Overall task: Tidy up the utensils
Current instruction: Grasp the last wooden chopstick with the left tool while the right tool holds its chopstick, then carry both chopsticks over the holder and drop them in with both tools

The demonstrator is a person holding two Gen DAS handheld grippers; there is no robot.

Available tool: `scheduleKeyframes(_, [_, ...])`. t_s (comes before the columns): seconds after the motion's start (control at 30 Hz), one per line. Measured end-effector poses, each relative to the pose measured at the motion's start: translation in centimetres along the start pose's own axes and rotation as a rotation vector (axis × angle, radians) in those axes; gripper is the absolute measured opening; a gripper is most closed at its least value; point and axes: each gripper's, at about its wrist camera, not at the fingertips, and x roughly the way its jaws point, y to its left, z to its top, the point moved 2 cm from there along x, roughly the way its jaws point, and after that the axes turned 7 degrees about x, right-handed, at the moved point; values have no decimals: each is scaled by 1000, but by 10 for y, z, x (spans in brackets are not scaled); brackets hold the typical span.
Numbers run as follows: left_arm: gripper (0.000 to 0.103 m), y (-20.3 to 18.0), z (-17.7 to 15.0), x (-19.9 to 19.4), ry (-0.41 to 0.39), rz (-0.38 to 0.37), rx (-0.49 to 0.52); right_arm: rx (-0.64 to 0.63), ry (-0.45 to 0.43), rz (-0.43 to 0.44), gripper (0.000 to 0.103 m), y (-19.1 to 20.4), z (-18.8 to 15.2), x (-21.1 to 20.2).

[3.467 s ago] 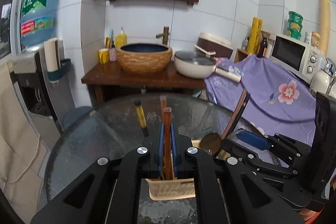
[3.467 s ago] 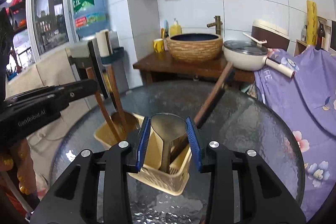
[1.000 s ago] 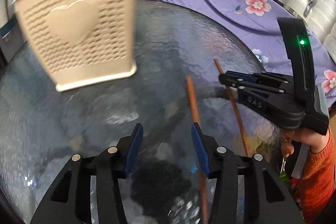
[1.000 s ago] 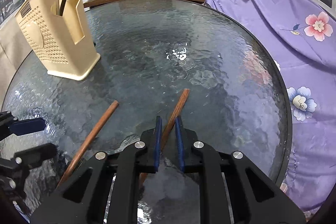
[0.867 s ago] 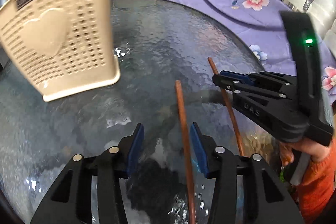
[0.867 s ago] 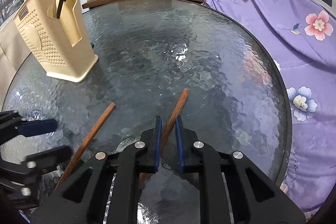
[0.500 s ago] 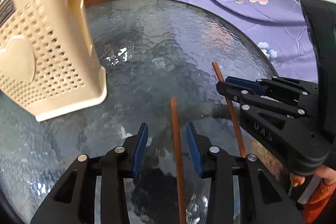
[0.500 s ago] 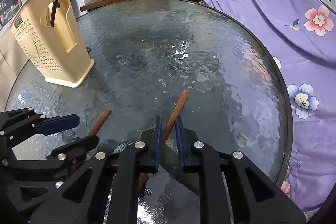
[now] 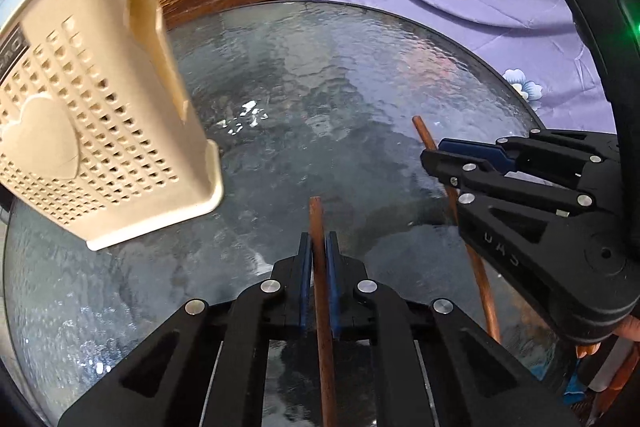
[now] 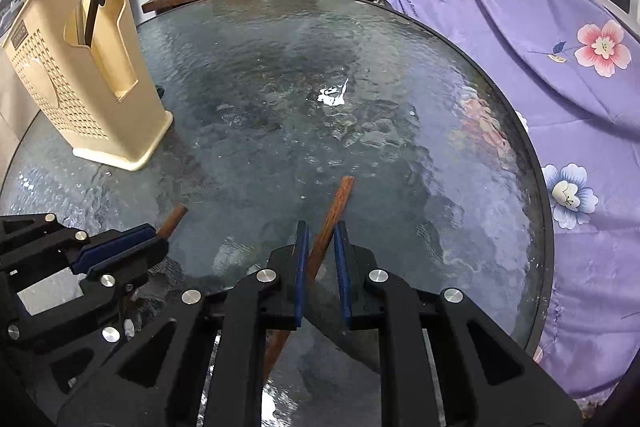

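Our left hand-held gripper (image 9: 319,259) has just closed on a thin brown wooden stick (image 9: 320,267), right of the cream perforated plastic utensil basket (image 9: 92,131). Our right hand-held gripper (image 10: 320,251) clamps a second brown wooden stick (image 10: 328,227), farther from that basket.

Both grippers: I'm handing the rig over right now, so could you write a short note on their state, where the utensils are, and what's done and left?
Left gripper: jaws have just closed on a wooden handle over the glass table.
Right gripper: shut on the second wooden handle.
Beige utensil holder: upright at the table's far left, a dark-handled utensil already inside.
Done: both handles gripped.
Left: probably lift both and stand them in the holder.
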Motion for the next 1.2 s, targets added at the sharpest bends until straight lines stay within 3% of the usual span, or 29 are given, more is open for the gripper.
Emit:
scheduleKeyframes(0.2, [7,24,-9,-9,-12,-8,-59,10,-18,21,11,8,-3,-1])
scheduleKeyframes(0.47, [7,56,-12,-65,-148,-6,-137,44,-127,127,8,18,3,-38])
scheduleKeyframes(0.8, [7,83,-27,-163,-351,-1,-179,118,-250,436,8,19,11,-126])
scheduleKeyframes(0.9, [7,87,-34,-184,-392,12,-188,126,-252,529,8,20,8,-146])
scheduleKeyframes(1.2, [7,98,-41,-214,-452,17,-203,47,-288,588,7,43,5,-180])
